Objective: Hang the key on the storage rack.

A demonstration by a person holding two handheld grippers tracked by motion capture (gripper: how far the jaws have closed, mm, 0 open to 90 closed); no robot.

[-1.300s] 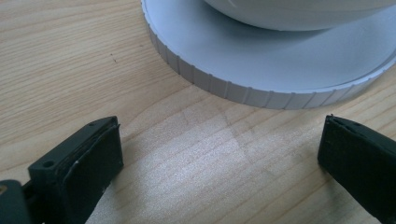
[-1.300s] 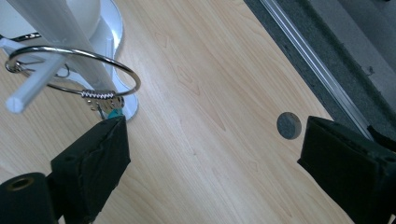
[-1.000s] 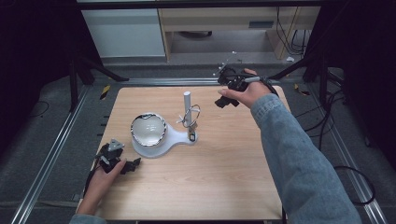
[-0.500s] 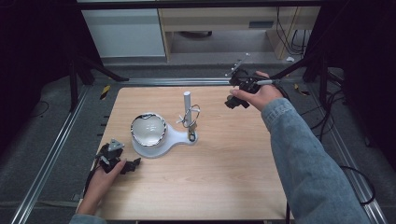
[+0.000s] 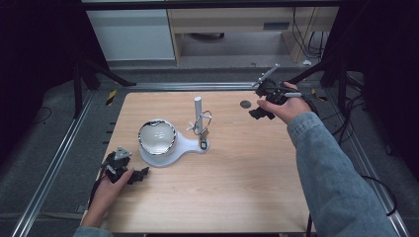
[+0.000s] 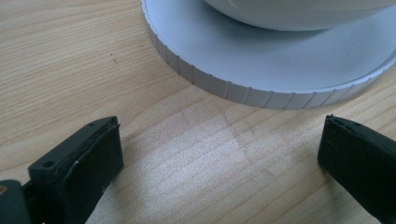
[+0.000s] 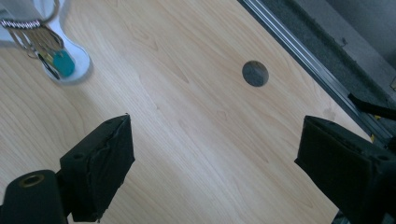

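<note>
text: none legible | labels: none | numbers: none | signs: none

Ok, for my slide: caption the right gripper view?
Open right gripper above the wooden table, small dark disc ahead.

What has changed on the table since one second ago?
The right gripper moved rightward, away from the white stand, toward the table's right edge; its open jaws have just been closing slightly, holding nothing. The left gripper and the stand stayed in place.
</note>
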